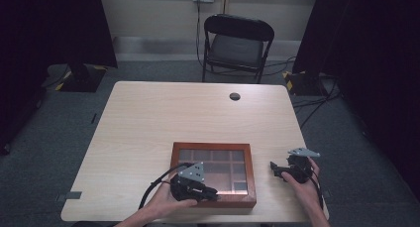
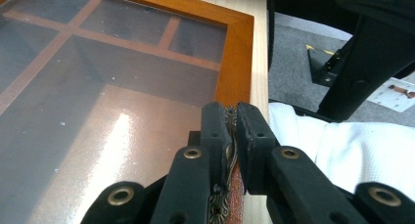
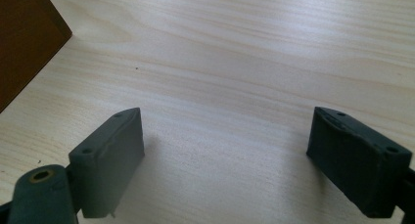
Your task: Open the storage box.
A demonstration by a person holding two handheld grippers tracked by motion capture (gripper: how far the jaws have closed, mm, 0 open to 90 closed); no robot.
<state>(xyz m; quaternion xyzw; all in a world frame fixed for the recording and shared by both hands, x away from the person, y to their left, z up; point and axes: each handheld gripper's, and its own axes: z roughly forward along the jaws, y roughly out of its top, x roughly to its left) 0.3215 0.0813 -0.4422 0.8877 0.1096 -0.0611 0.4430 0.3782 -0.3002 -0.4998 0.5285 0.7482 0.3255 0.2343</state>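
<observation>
Wooden box [image 1: 214, 175] with a glass lid is sitting near the front edge of the desk [image 1: 148, 123], between the two hands. Left tongs [image 2: 233, 131] are clamping a small brass clasp [image 2: 230, 136] on the front rim of the lid, pads pressed against it from both sides. Right tongs [image 3: 225, 145] are resting low over bare desk just right of the box, jaws standing wide apart, gripping nothing.

Step in hand, as I read it: lifting the lid by its clasp. Doing it well likely means keeping the pinch firm, since the clasp is thin and looks slippery, and pulling upward along the arc of the hinge rather than straight back, so the box is not dragging toward the desk edge. The free right tongs could be steadying the box's side.

Hard to make out: the hinge side is not showing clearly, the glass is glaring, and the compartments beneath are looking dim; whether they are holding anything is not telling. The clasp's lower part is cut off behind the jaws.
</observation>
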